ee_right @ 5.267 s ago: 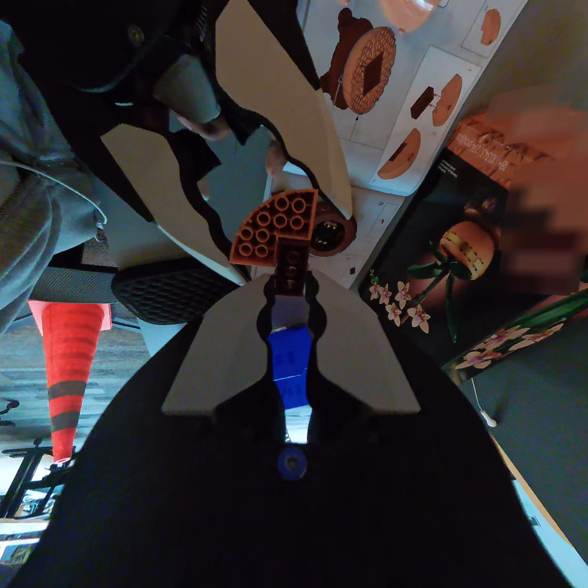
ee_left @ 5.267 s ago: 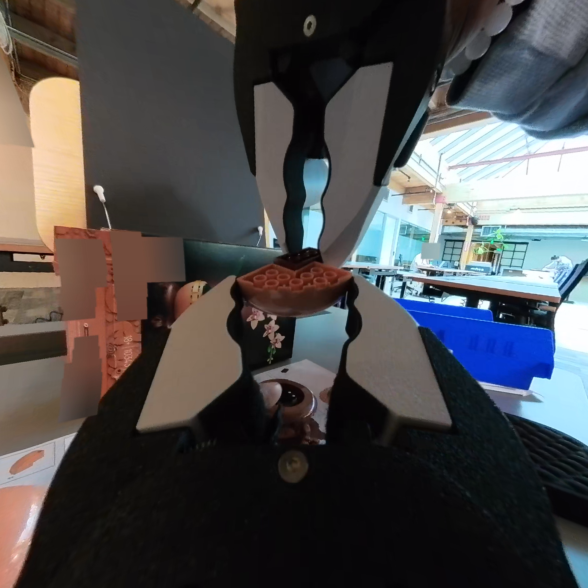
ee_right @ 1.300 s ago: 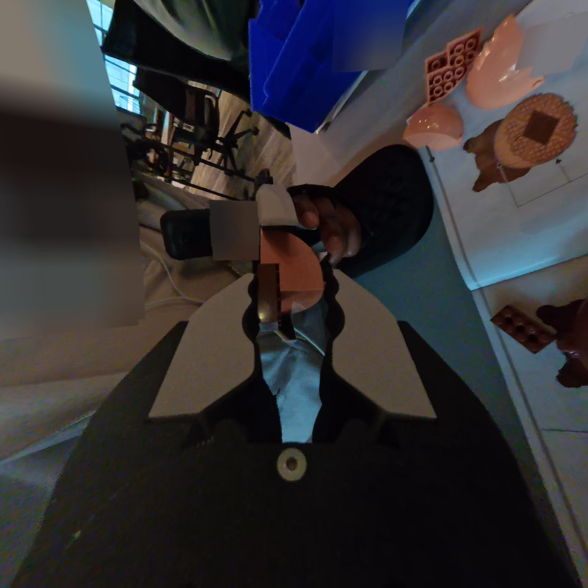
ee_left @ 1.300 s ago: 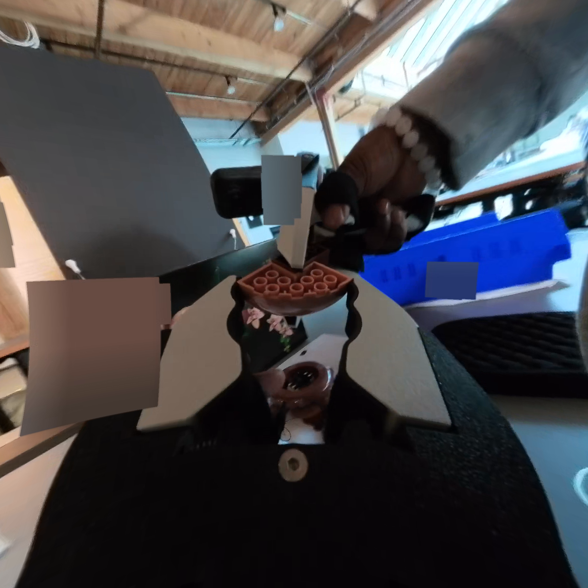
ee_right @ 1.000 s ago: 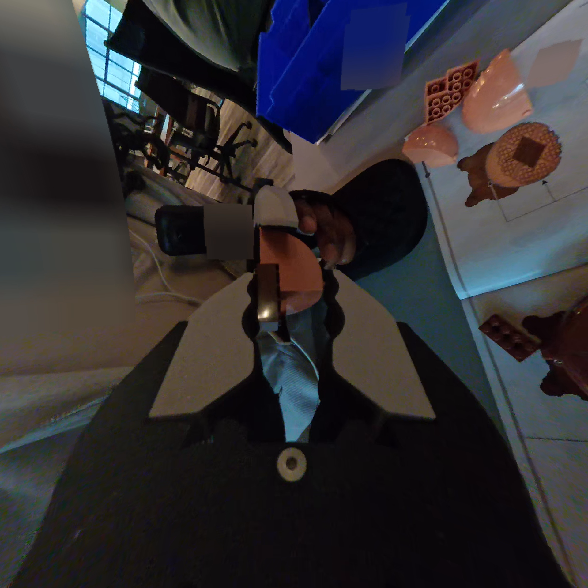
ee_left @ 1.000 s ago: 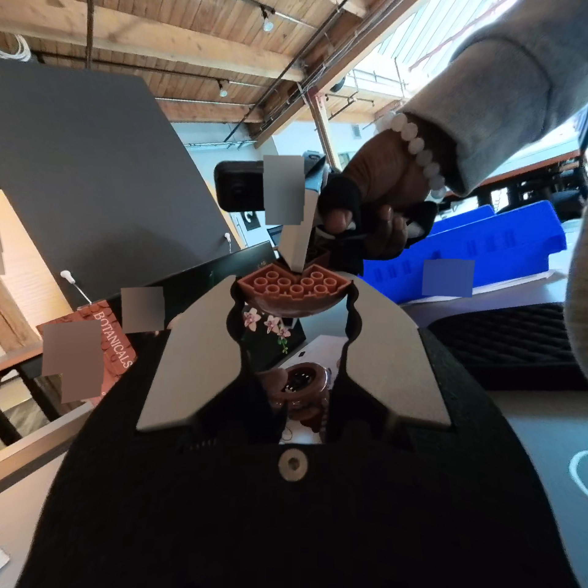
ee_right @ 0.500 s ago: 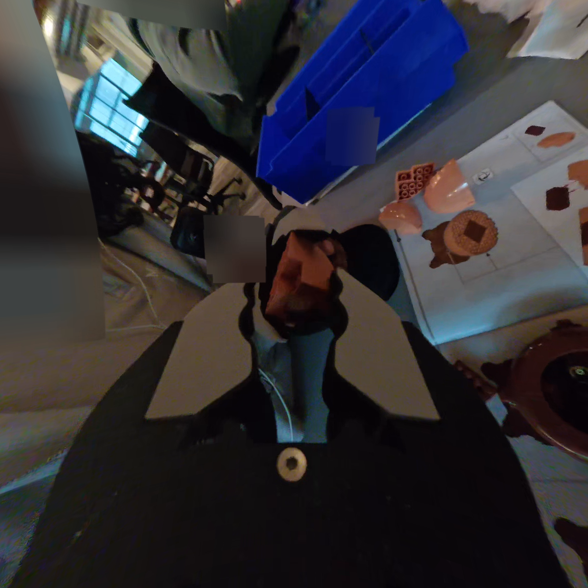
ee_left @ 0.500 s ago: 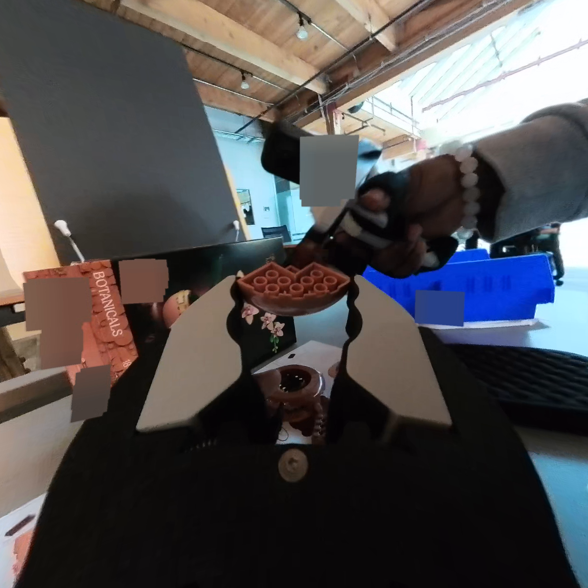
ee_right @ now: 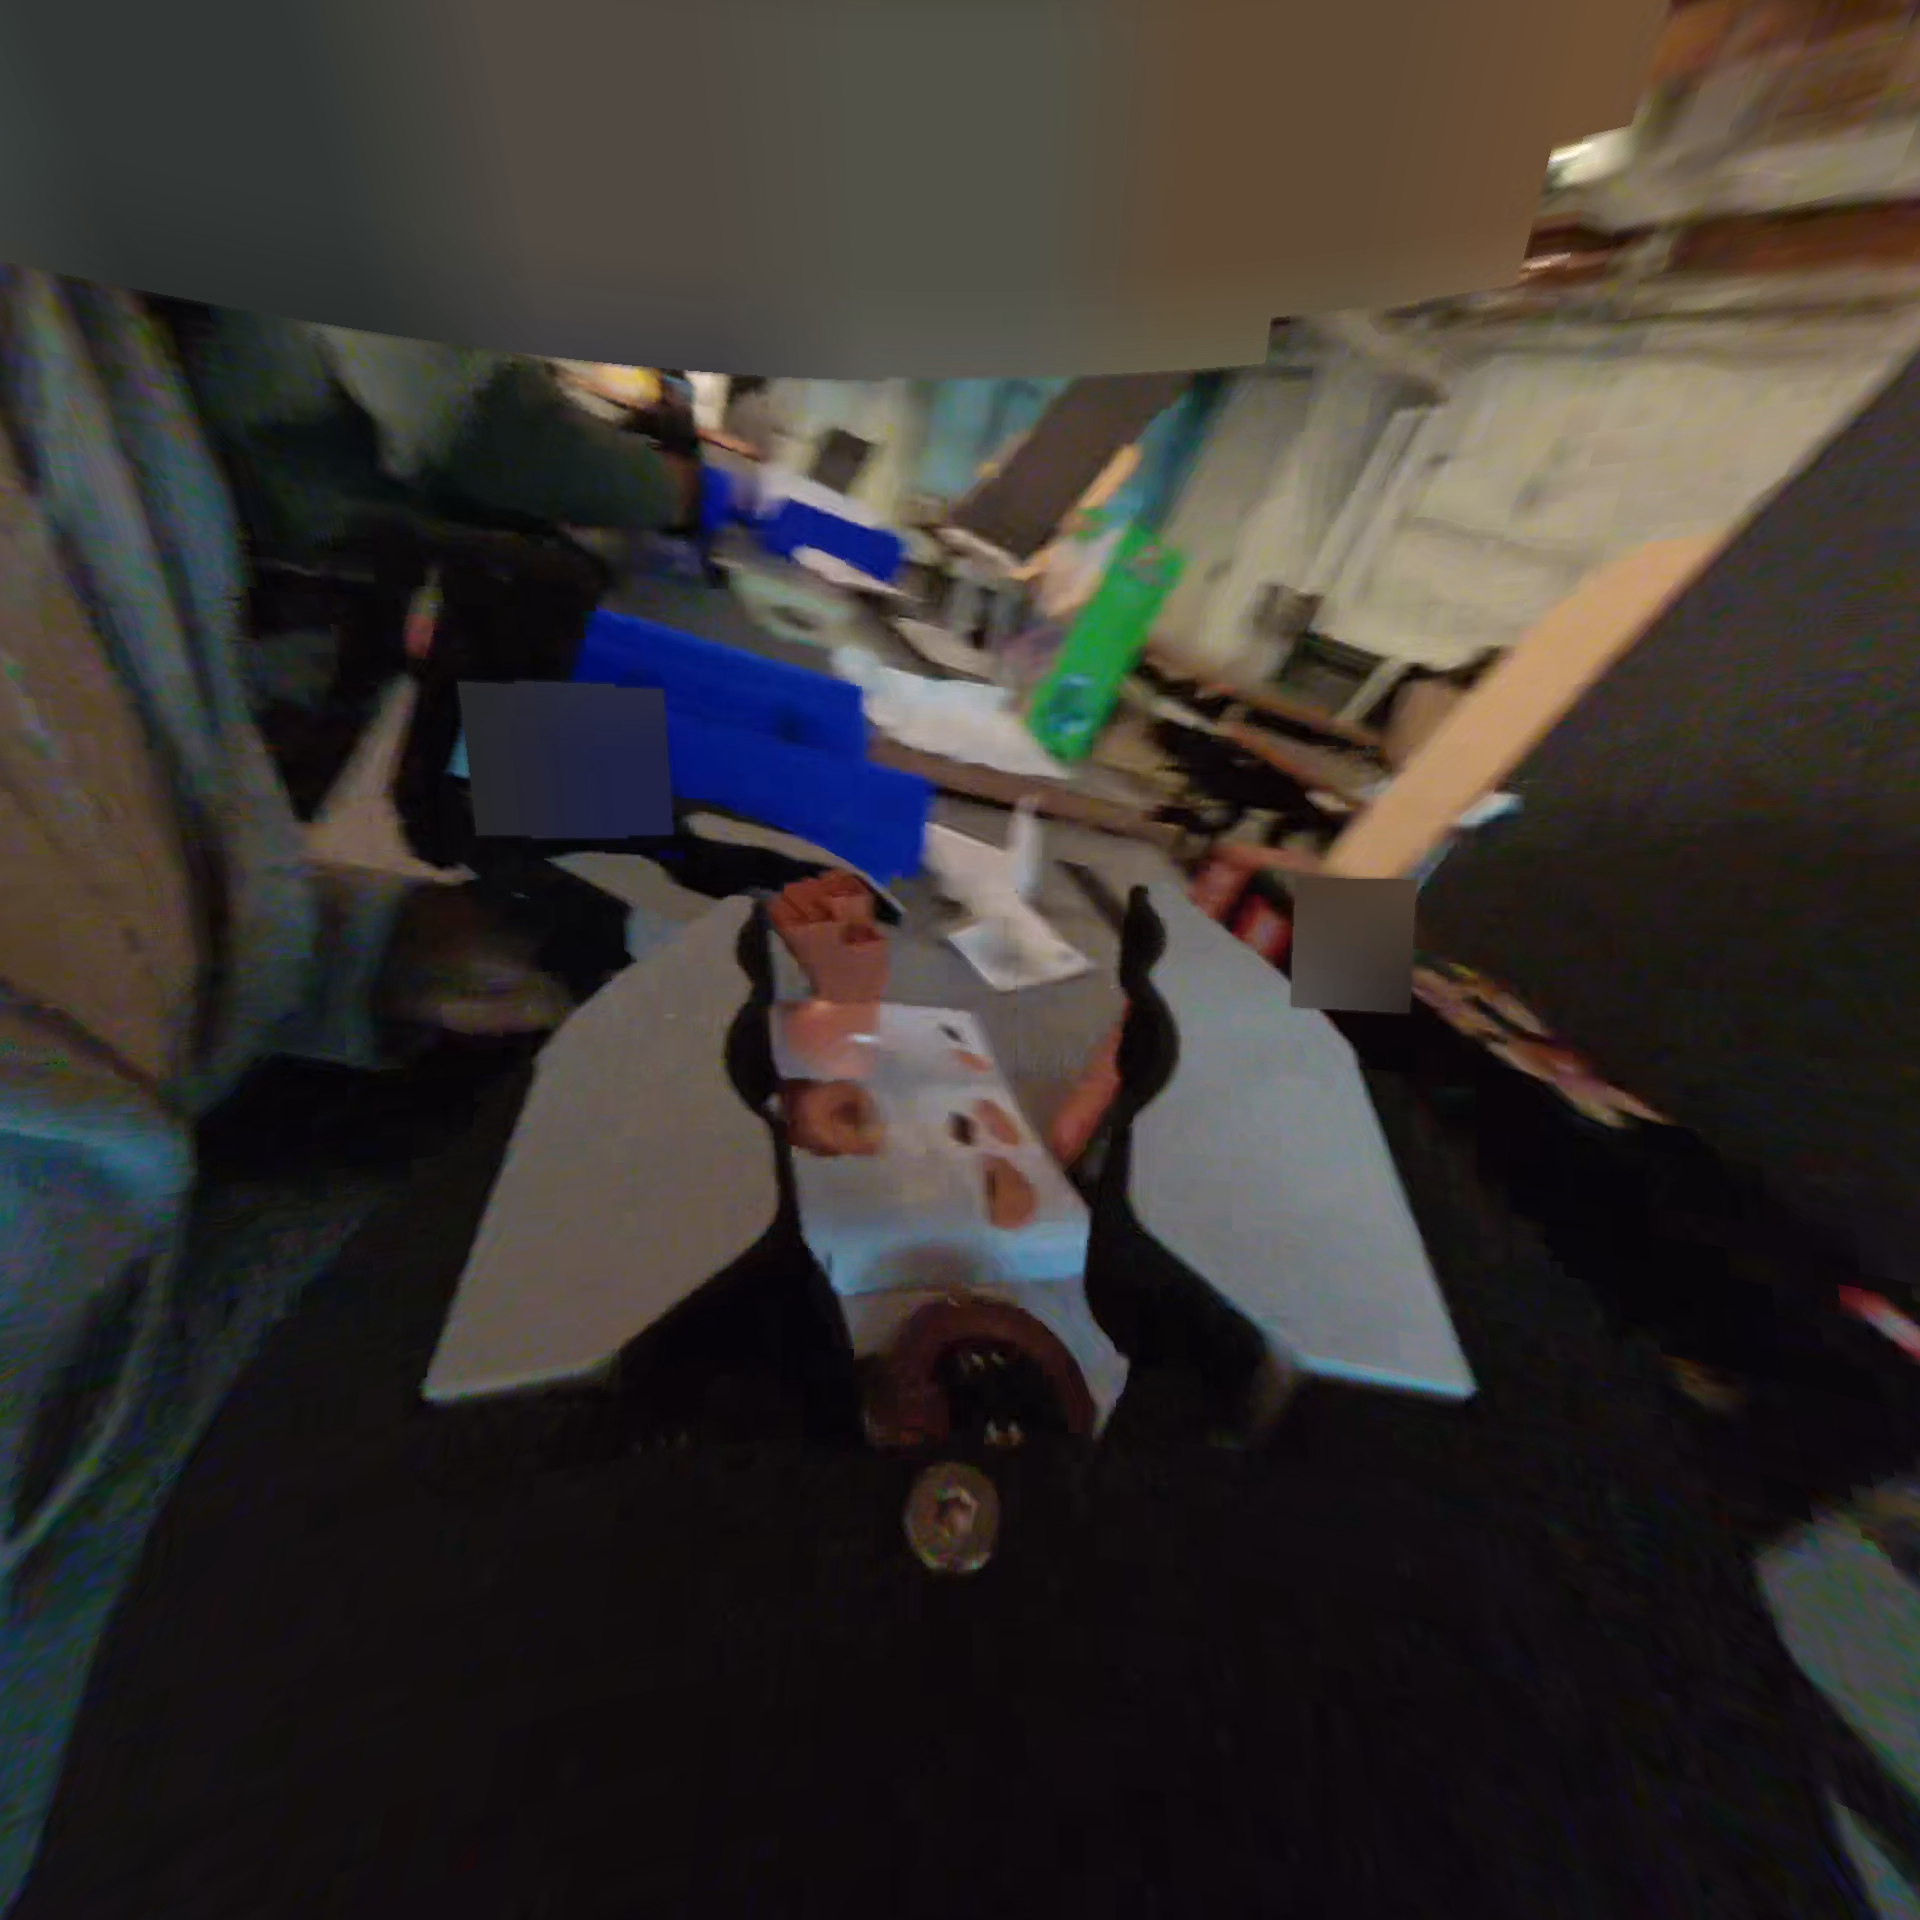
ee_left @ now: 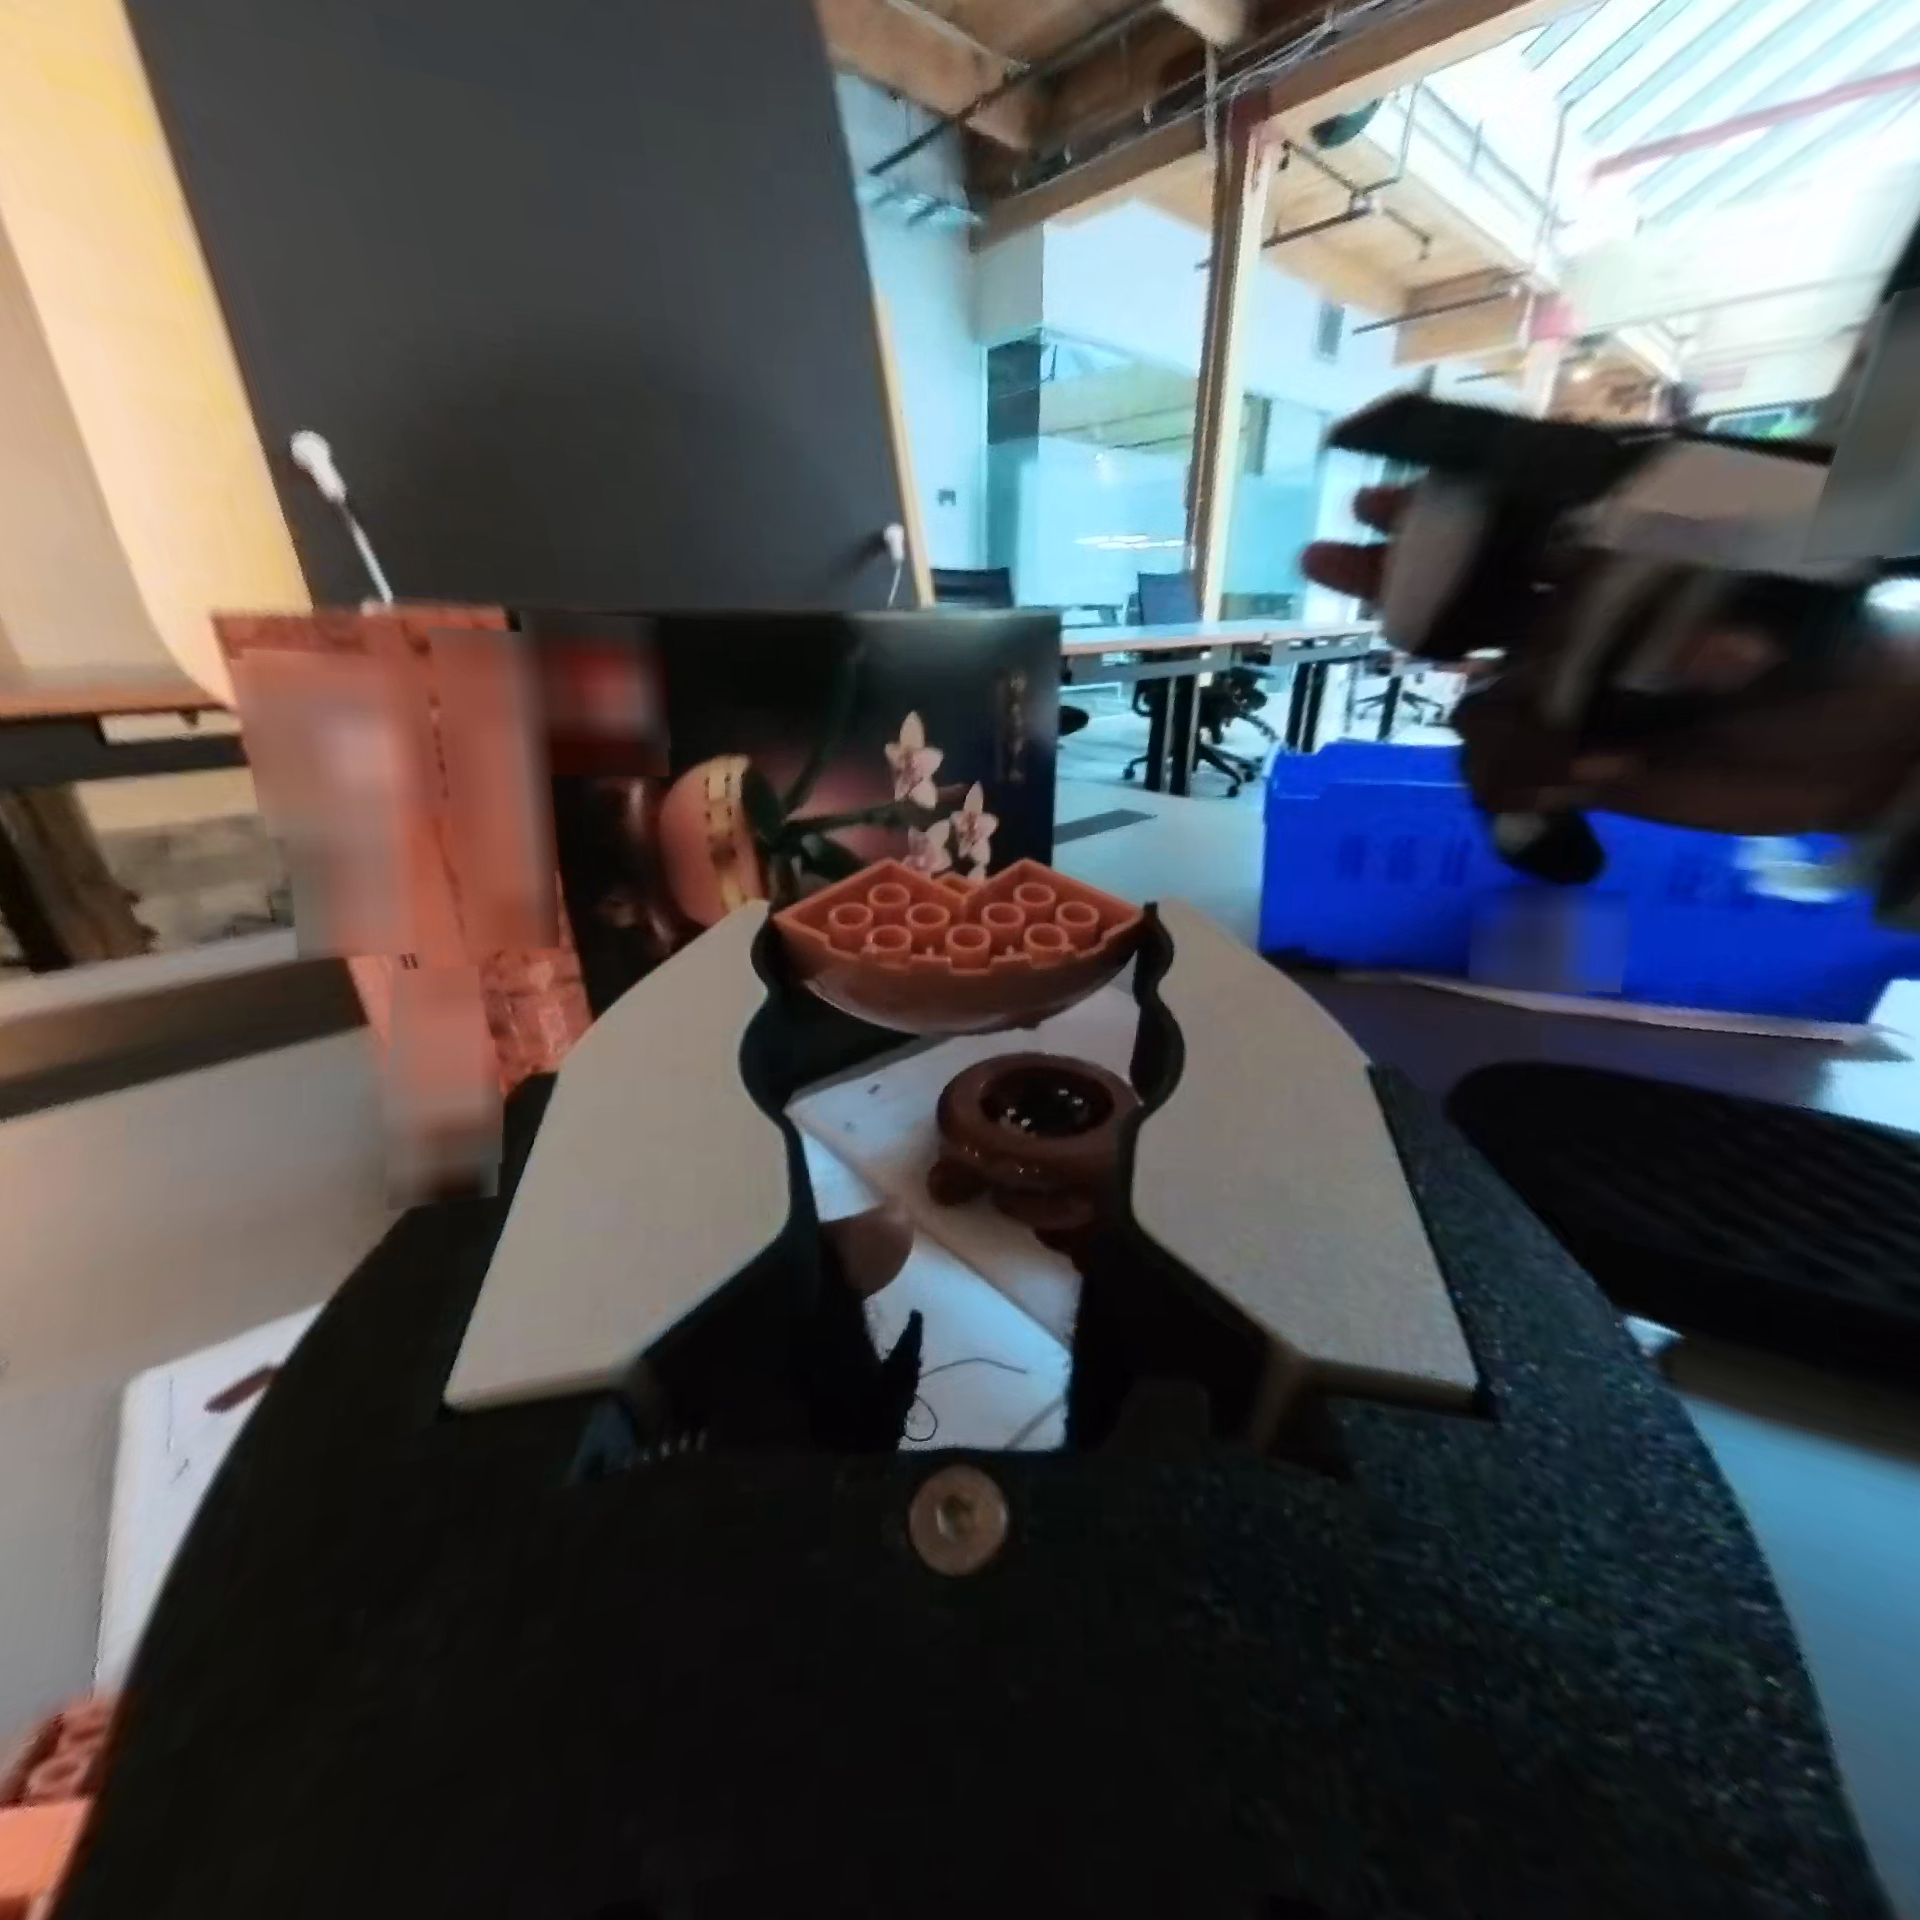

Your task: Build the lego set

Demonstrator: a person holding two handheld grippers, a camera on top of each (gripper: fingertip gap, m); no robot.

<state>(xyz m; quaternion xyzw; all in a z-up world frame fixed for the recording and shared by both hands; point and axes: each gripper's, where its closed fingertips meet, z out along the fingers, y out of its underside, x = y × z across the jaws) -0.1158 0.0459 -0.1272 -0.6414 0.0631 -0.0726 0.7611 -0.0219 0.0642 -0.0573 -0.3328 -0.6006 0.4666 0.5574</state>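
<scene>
Brickwork at mid-build, to judge by how things lie. The left tongs (ee_left: pixel 956 935) hold a terracotta half-dome (ee_left: pixel 951 977) at the centre of the left wrist view, one grey pad pressed on each end. It is carried in the air with its hollow underside up. Below it, lower centre, a dark brown ring base (ee_left: pixel 1034 1117) stands alone on a white instruction sheet (ee_left: pixel 883 1101), so dome and base are apart, not joined.

The right tongs (ee_right: pixel 945 935) gape wide with nothing between the fingers. Through the gap only the sheet (ee_right: pixel 935 1226), the brown base (ee_right: pixel 977 1361) and some loose peach pieces (ee_right: pixel 831 935) show on the table, all badly blurred. In the left wrist view the same tool is a dark smear at upper right.

The half-dome is glossy moulded plastic, smooth and rounded below. Its upturned face is flat, ribbed with open round tubes, and has a V-notch at the far edge. The base looks like the same hard plastic, chunky, with a dark well in its middle and small lobed feet. The sheet is thin printed paper.

Behind, centre left, stands a dark cardboard box (ee_left: pixel 831 748) printed with pale blossoms. A rigid blue bin (ee_left: pixel 1382 862) sits at right, with a black dimpled mat (ee_left: pixel 1683 1164) in front of it.
</scene>
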